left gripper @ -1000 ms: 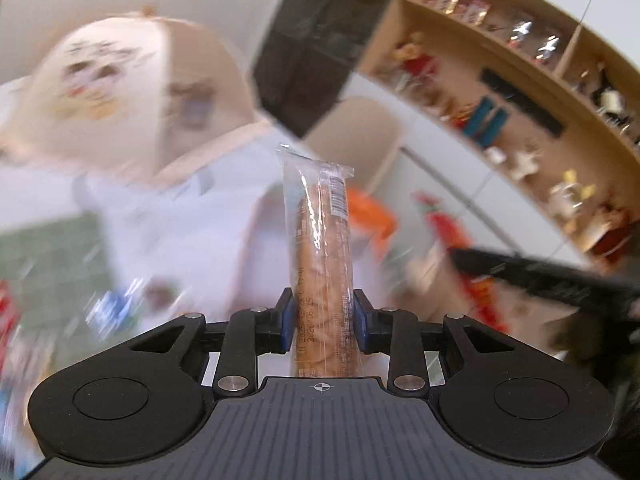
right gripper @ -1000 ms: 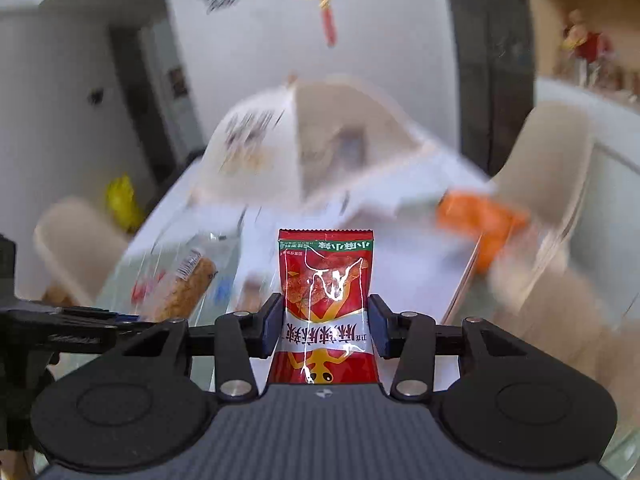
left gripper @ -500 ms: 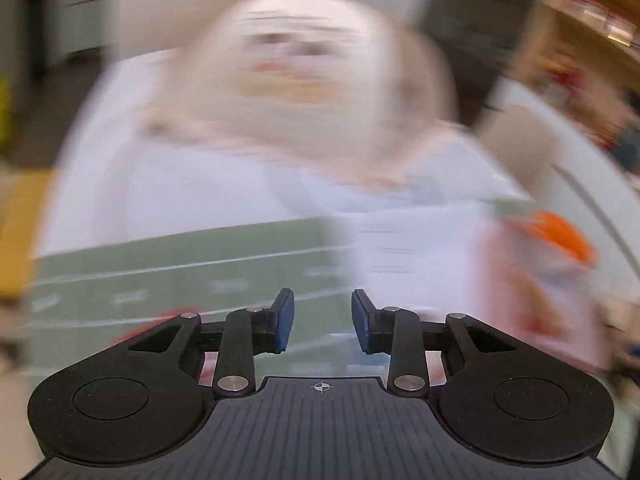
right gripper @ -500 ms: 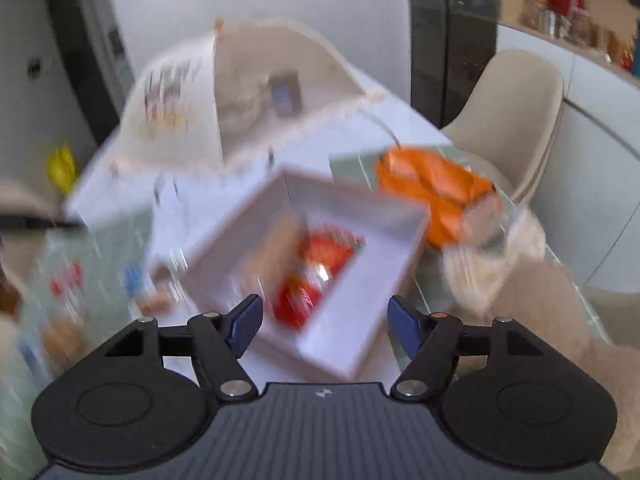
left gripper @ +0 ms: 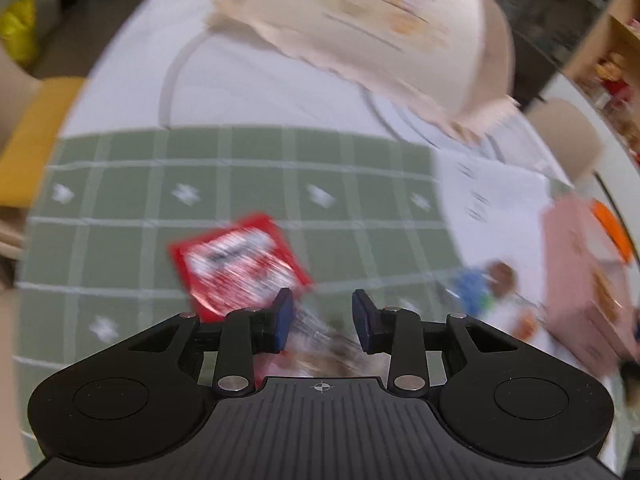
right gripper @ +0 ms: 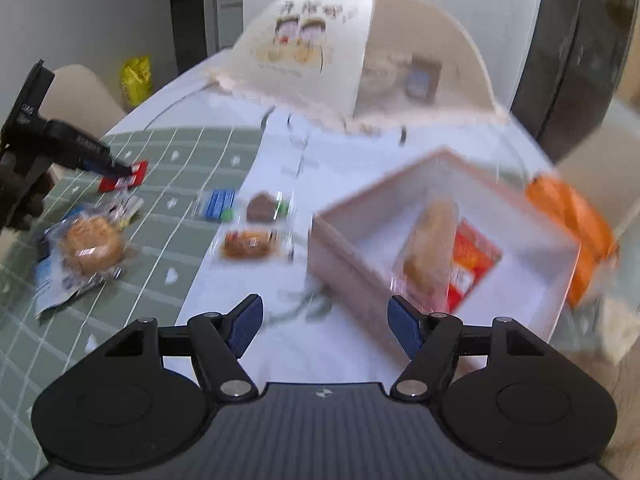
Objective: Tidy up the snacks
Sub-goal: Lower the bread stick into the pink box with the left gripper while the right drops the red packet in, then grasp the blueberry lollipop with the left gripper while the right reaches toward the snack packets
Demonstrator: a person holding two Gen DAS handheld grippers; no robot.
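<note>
Red foil packet [left gripper: 240, 264] lies flat on the green checked mat [left gripper: 248, 168] at frame centre-left, just ahead of the left gripper [left gripper: 322, 320], jaws parted and empty (right gripper [right gripper: 325, 326] likewise wide, empty); likely light, crinkly, slippery, best pinched by an edge seam.

Sage-green placemat [left gripper: 240, 168] with a pale grid and little white diamond marks; on it a bright red foil packet [left gripper: 240, 268] with white lettering, too blurred to read. Both black tools carry dark blue fingertips [right gripper: 246, 326]. Over on the white table [right gripper: 320, 352], a pale pink box [right gripper: 440, 264] holds a golden-brown wrapped bread stick [right gripper: 430, 248] and a red-orange sachet [right gripper: 472, 260]. Behind, a cream food cover [right gripper: 360, 52] printed with cartoon figures. An orange bag [right gripper: 572, 220] beside the box.
</note>
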